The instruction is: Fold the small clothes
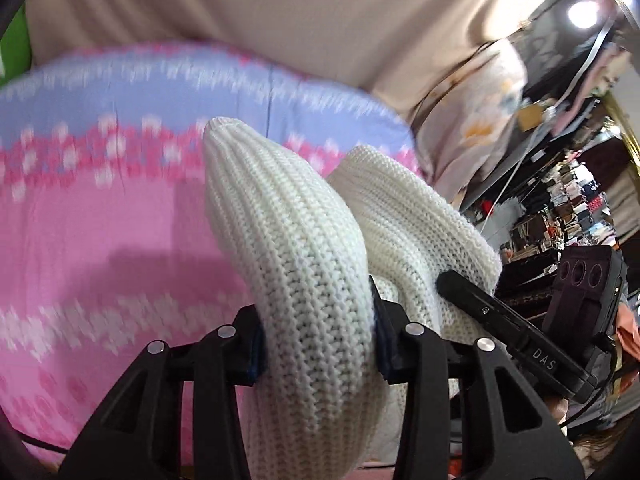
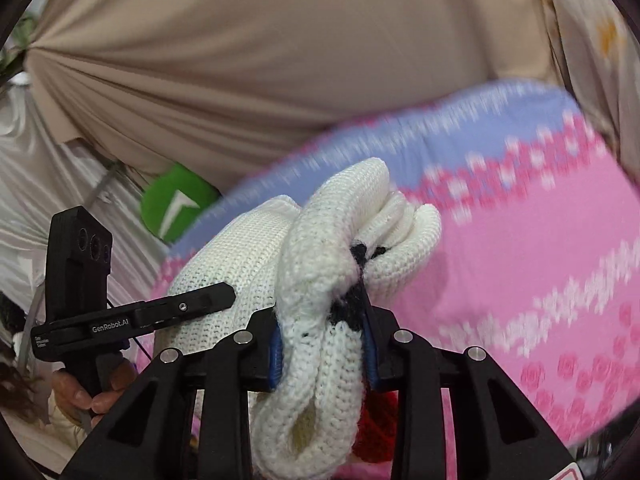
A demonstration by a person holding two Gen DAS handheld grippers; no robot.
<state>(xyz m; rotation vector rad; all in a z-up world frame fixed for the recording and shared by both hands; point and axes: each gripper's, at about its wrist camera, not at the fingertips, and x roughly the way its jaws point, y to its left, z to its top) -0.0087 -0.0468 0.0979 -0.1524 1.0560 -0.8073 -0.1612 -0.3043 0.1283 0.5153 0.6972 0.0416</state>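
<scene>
A white ribbed knit garment (image 1: 292, 248) is lifted off the pink and blue bedspread (image 1: 80, 216). My left gripper (image 1: 316, 344) is shut on a thick bunched fold of it, blue pads pressed against both sides. In the right wrist view my right gripper (image 2: 324, 352) is shut on another bunched part of the same white knit (image 2: 320, 264), which has black stitching near the right pad. Each wrist view also shows the other gripper: the right one (image 1: 472, 292) beside the knit, and the left one (image 2: 200, 300) against the cloth with a hand (image 2: 92, 392) on its handle.
The patterned bedspread (image 2: 520, 260) fills the space below. A beige curtain (image 2: 240, 60) hangs behind it. A green sign (image 2: 176, 204) shows at the left. Cluttered shelves (image 1: 560, 216) and a pale floral garment (image 1: 480, 128) stand at the right. Something red (image 2: 380, 432) lies under the knit.
</scene>
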